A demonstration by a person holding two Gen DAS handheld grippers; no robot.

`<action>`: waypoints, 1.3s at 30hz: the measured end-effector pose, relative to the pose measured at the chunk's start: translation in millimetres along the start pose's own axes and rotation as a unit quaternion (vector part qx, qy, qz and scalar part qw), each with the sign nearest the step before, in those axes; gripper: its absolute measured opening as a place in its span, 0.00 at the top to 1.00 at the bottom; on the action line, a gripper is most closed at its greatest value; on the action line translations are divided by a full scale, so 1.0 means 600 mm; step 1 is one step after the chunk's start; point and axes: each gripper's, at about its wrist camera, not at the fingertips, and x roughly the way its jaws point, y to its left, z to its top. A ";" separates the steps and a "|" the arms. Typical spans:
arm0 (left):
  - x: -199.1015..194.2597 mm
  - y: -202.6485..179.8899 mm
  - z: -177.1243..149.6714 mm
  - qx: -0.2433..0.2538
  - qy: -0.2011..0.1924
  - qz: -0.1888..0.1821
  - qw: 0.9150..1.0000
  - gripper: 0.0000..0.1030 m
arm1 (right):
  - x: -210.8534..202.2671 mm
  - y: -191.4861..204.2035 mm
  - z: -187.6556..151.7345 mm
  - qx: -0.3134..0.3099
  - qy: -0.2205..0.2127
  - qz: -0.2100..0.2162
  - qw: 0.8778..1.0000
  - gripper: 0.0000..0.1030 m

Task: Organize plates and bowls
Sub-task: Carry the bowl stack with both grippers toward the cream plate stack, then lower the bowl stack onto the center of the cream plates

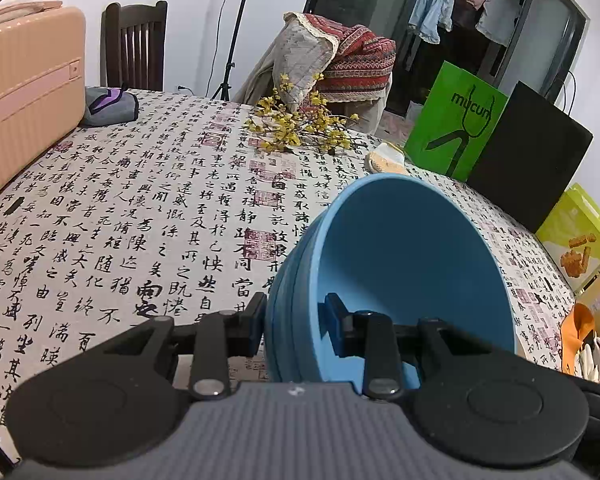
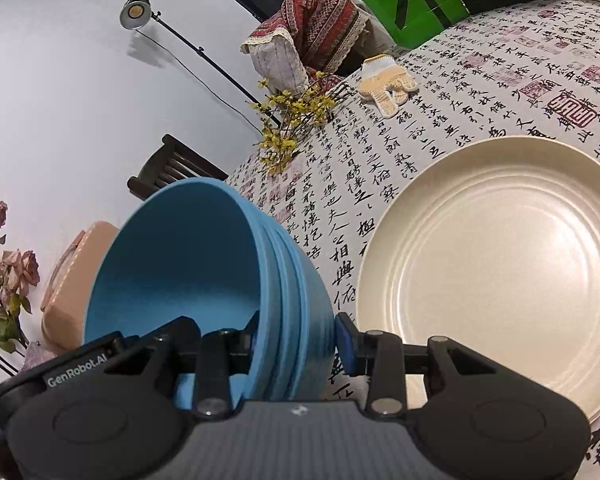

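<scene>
Bowl stack: several nested blue bowls [image 1: 400, 264] are held off the calligraphy-print tablecloth [image 1: 140, 208], gripped from two opposite sides of the rim.
Left gripper [image 1: 294, 322]: its jaws are clamped on the stack's wall, one finger outside, the other inside the top bowl; the stack opens to its right.
Right gripper [image 2: 296, 340]: also clamped across the wall of the blue bowls [image 2: 188, 264], one finger inside, one outside; the stack opens to its left.
Key relation: a cream plate [image 2: 496, 268] lies flat on the tablecloth [image 2: 480, 92] just right of the right gripper, beside the stack, so the right hand is nearer it.
Axis: in each view the stack's opening leans toward the opposite gripper.
Hand pose: both grippers slant downward toward the table.
Judgement: the stack probably goes onto or beside the plate.
</scene>
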 end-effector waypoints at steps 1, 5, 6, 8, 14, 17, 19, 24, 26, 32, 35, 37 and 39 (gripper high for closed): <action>0.001 -0.003 -0.001 0.001 0.000 0.000 1.000 0.69 | 0.000 -0.002 0.001 0.001 0.000 0.000 1.000 0.65; 0.003 -0.012 -0.001 0.004 0.000 -0.001 1.000 0.69 | -0.005 -0.007 0.004 0.004 -0.003 0.000 1.000 0.65; 0.004 -0.014 0.000 0.006 0.000 -0.001 1.000 0.69 | -0.006 -0.009 0.005 0.005 -0.004 0.001 1.000 0.65; 0.005 -0.020 -0.001 0.008 0.000 -0.002 1.000 0.69 | -0.009 -0.013 0.007 0.006 -0.005 0.001 1.000 0.65; 0.010 -0.033 -0.002 0.014 0.001 -0.004 1.000 0.69 | -0.016 -0.027 0.013 0.010 -0.010 -0.001 1.000 0.65; 0.011 -0.041 -0.002 0.018 0.001 -0.006 1.000 0.69 | -0.022 -0.033 0.014 0.012 -0.013 -0.001 1.000 0.65; 0.012 -0.045 -0.002 0.019 0.001 -0.008 1.000 0.69 | -0.025 -0.037 0.016 0.013 -0.015 -0.001 1.000 0.65; 0.014 -0.057 -0.003 0.024 0.003 -0.011 1.000 0.69 | -0.031 -0.044 0.020 0.017 -0.020 -0.003 1.000 0.65; 0.015 -0.061 -0.004 0.026 0.004 -0.012 1.000 0.69 | -0.034 -0.047 0.020 0.018 -0.021 -0.004 1.000 0.65; 0.019 -0.077 -0.005 0.035 0.007 -0.012 0.999 0.70 | -0.039 -0.058 0.025 0.024 -0.025 -0.005 0.999 0.65; 0.022 -0.084 -0.007 0.039 0.009 -0.013 0.999 0.70 | -0.040 -0.064 0.027 0.027 -0.027 -0.006 0.999 0.65; 0.025 -0.089 -0.007 0.040 0.010 -0.015 0.999 0.70 | -0.043 -0.069 0.028 0.029 -0.028 -0.007 0.999 0.65; 0.028 -0.094 -0.008 0.042 0.012 -0.017 0.999 0.70 | -0.046 -0.074 0.029 0.032 -0.030 -0.009 0.999 0.65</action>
